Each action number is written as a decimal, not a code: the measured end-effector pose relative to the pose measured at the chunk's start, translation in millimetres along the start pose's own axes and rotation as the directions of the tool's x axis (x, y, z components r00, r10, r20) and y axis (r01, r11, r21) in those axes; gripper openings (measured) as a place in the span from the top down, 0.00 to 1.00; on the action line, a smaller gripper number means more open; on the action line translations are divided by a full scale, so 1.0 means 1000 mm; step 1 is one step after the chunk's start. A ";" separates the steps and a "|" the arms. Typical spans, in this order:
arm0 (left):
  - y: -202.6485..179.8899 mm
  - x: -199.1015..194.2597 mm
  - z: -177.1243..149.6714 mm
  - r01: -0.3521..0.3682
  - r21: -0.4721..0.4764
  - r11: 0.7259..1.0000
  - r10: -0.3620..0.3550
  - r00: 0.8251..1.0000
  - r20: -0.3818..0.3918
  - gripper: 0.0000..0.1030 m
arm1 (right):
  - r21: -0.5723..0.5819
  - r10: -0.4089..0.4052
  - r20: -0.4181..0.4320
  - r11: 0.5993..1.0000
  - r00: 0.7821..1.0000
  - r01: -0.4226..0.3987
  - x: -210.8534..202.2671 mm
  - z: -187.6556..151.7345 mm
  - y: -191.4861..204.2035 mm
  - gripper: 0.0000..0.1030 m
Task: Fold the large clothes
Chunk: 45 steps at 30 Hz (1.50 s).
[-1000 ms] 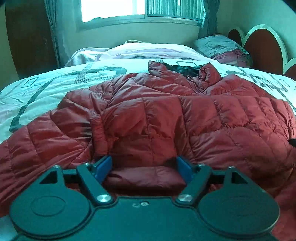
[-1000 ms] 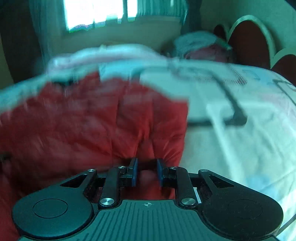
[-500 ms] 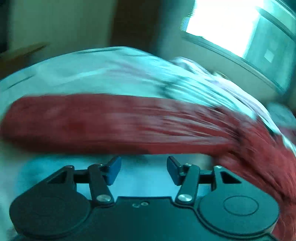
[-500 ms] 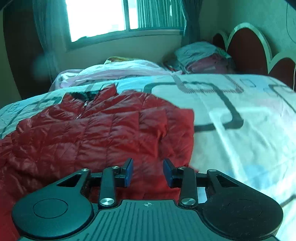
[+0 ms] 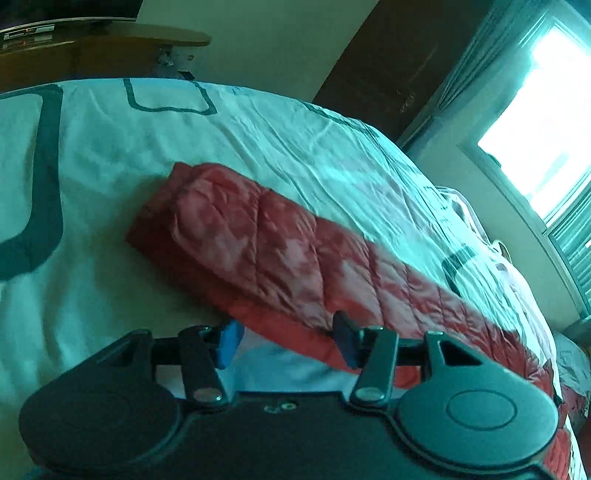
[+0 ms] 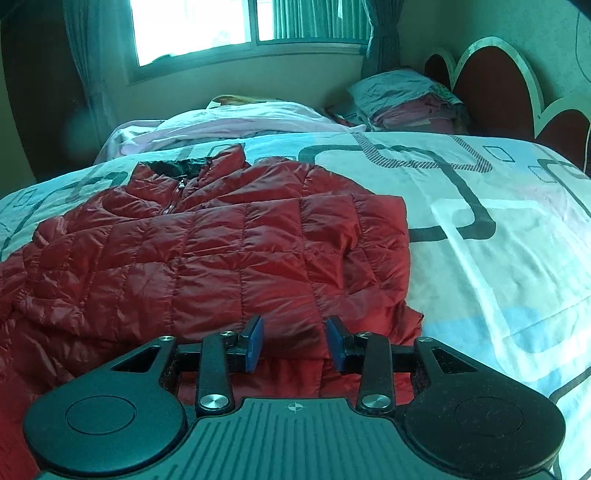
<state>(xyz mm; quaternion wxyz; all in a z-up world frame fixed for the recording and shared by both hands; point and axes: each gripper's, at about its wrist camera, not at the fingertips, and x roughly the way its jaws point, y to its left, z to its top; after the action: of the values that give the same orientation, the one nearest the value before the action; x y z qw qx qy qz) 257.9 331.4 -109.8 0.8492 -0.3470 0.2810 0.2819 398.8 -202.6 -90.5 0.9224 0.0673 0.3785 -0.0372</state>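
Observation:
A red quilted puffer jacket [image 6: 221, 251] lies front up on the patterned bed sheet [image 6: 498, 258], collar toward the window, its right side folded in over the body. My right gripper [image 6: 295, 345] hovers at the jacket's near hem. Its jaws are opening, with fabric below the gap and neither pad pressing on it. In the left wrist view one sleeve [image 5: 266, 251] stretches out across the sheet [image 5: 110, 177]. My left gripper [image 5: 288, 341] is tilted at the sleeve's near edge, half open. That edge runs through the gap and the pads do not grip it.
Crumpled pale bedding [image 6: 240, 118] and stacked pillows [image 6: 406, 96] lie at the bed's far side, by the scalloped headboard [image 6: 491, 85]. A window [image 6: 192, 29] is behind. A wooden shelf [image 5: 110, 37] and a dark wardrobe [image 5: 388, 66] stand past the bed in the left view.
My left gripper let go of the jacket's hem, swung left and rolled over to the outstretched sleeve. My right gripper released the fold of fabric it pinched and its jaws spread.

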 end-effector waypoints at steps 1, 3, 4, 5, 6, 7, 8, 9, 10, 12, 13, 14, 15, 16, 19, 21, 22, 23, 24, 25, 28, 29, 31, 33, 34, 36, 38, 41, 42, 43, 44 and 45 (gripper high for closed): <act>0.002 0.000 0.002 0.000 -0.004 1.000 0.000 1.000 0.002 0.48 | -0.001 -0.013 0.006 1.000 1.000 0.013 -0.001 0.000 0.001 0.50; 0.006 0.003 0.004 0.005 -0.012 1.000 -0.005 1.000 0.005 0.48 | 0.001 -0.014 0.026 1.000 1.000 0.014 -0.005 0.000 0.001 0.40; 0.008 0.004 0.006 0.008 -0.014 1.000 -0.008 1.000 0.006 0.48 | 0.005 -0.017 0.033 1.000 0.999 0.017 -0.007 0.000 0.001 0.40; 0.010 0.005 0.007 0.011 -0.016 1.000 -0.011 1.000 0.007 0.48 | 0.007 -0.020 0.036 1.000 0.999 0.020 -0.007 0.000 0.002 0.40; 0.011 0.007 0.009 0.015 -0.016 1.000 -0.014 1.000 0.009 0.48 | 0.009 -0.025 0.036 1.000 0.999 0.025 -0.008 0.001 0.003 0.40; 0.011 0.010 0.010 0.018 -0.016 1.000 -0.018 1.000 0.010 0.48 | 0.012 -0.028 0.037 1.000 0.999 0.028 -0.009 0.001 0.004 0.40; 0.012 0.011 0.012 0.022 -0.016 1.000 -0.022 1.000 0.011 0.48 | 0.015 -0.031 0.038 0.999 0.999 0.030 -0.009 0.001 0.005 0.40; 0.013 0.012 0.014 0.025 -0.016 1.000 -0.025 1.000 0.014 0.48 | 0.017 -0.036 0.037 0.999 0.999 0.035 -0.010 0.002 0.006 0.40; 0.014 0.013 0.015 0.029 -0.018 0.999 -0.029 0.999 0.014 0.48 | 0.019 -0.042 0.037 0.999 0.998 0.042 -0.010 0.002 0.008 0.40; 0.016 0.014 0.017 0.034 -0.023 0.999 -0.033 0.999 0.015 0.48 | 0.021 -0.052 0.038 0.998 0.998 0.051 -0.011 0.002 0.012 0.41; 0.017 0.015 0.018 0.038 -0.027 0.999 -0.038 0.999 0.016 0.48 | 0.022 -0.054 0.038 0.998 0.998 0.053 -0.011 0.002 0.014 0.41; 0.018 0.016 0.019 0.041 -0.029 0.999 -0.041 0.999 0.017 0.49 | 0.024 -0.055 0.038 0.998 0.998 0.054 -0.012 0.002 0.015 0.41; 0.018 0.016 0.019 0.043 -0.028 0.999 -0.042 0.999 0.018 0.50 | 0.025 -0.055 0.038 0.998 0.998 0.054 -0.012 0.003 0.017 0.41; 0.018 0.017 0.020 0.044 -0.026 0.999 -0.043 0.999 0.019 0.50 | 0.026 -0.055 0.038 0.998 0.998 0.054 -0.013 0.003 0.019 0.41; 0.019 0.017 0.021 0.041 -0.027 0.999 -0.040 0.999 0.021 0.54 | 0.017 -0.053 0.044 0.998 0.998 0.053 -0.017 0.006 0.024 0.41; 0.020 0.017 0.021 0.034 -0.028 0.999 -0.033 0.999 0.024 0.64 | 0.008 -0.052 0.050 0.999 0.997 0.052 -0.019 0.009 0.027 0.41; 0.022 0.017 0.021 0.031 -0.025 0.999 -0.030 0.999 0.024 0.67 | 0.007 -0.054 0.054 0.999 0.997 0.053 -0.020 0.010 0.028 0.41; 0.023 0.017 0.022 0.031 -0.024 0.999 -0.030 0.999 0.025 0.73 | 0.009 -0.054 0.058 0.999 0.997 0.054 -0.021 0.012 0.028 0.41; 0.025 0.017 0.022 0.035 -0.021 0.999 -0.035 0.999 0.026 0.80 | 0.010 -0.056 0.062 0.998 0.997 0.056 -0.022 0.013 0.028 0.41; 0.026 0.016 0.022 0.040 -0.016 0.999 -0.039 0.999 0.027 0.82 | 0.011 -0.059 0.067 0.998 0.996 0.059 -0.024 0.014 0.028 0.41; 0.025 0.013 0.022 0.048 0.005 0.999 -0.048 0.998 0.043 0.89 | 0.024 -0.079 0.081 0.997 0.994 0.077 -0.028 0.014 0.023 0.41; 0.022 0.010 0.023 0.048 0.012 0.999 -0.049 0.997 0.052 0.90 | 0.029 -0.094 0.082 0.995 0.992 0.092 -0.029 0.013 0.020 0.41; 0.016 0.003 0.023 0.055 0.020 0.998 -0.056 0.995 0.079 0.92 | 0.042 -0.112 0.078 0.993 0.991 0.109 -0.027 0.013 0.014 0.40; 0.003 -0.005 0.024 0.073 0.047 0.996 -0.077 0.991 0.106 0.93 | 0.056 -0.122 0.066 0.991 0.990 0.118 -0.023 0.013 0.007 0.40; -0.006 -0.009 0.024 0.079 0.069 0.995 -0.087 0.989 0.116 0.93 | 0.069 -0.116 0.067 0.991 0.991 0.111 -0.022 0.013 0.002 0.40; -0.030 -0.015 0.021 0.108 0.120 0.987 -0.122 0.985 0.119 0.94 | 0.093 -0.097 0.070 0.992 0.993 0.090 -0.019 0.014 -0.007 0.40; -0.058 -0.021 0.016 0.141 0.188 0.972 -0.165 0.979 0.117 0.94 | 0.104 -0.085 0.079 0.992 0.993 0.077 -0.018 0.015 -0.014 0.40; -0.114 -0.029 -0.002 0.221 0.319 0.922 -0.260 0.962 0.087 0.94 | 0.125 -0.065 0.086 0.991 0.994 0.054 -0.019 0.015 -0.026 0.40; -0.135 -0.031 -0.012 0.249 0.365 0.897 -0.293 0.954 0.070 0.94 | 0.135 -0.060 0.085 0.990 0.995 0.048 -0.019 0.015 -0.031 0.40; -0.156 -0.033 -0.022 0.274 0.409 0.870 -0.322 0.945 0.053 0.94 | 0.148 -0.051 0.084 0.988 0.995 0.038 -0.019 0.015 -0.036 0.40; -0.176 -0.033 -0.033 0.295 0.449 0.844 -0.345 0.938 0.032 0.94 | 0.159 -0.046 0.086 0.987 0.995 0.032 -0.020 0.015 -0.042 0.40; -0.200 -0.034 -0.047 0.321 0.493 0.809 -0.369 0.929 0.000 0.94 | 0.168 -0.044 0.088 0.985 0.995 0.028 -0.020 0.015 -0.046 0.40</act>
<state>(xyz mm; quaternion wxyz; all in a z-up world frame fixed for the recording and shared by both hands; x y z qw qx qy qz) 356.4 166.8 -28.9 0.9581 -0.1546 0.2337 0.0598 389.0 -250.4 -70.4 0.9291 0.1358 0.3325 -0.0885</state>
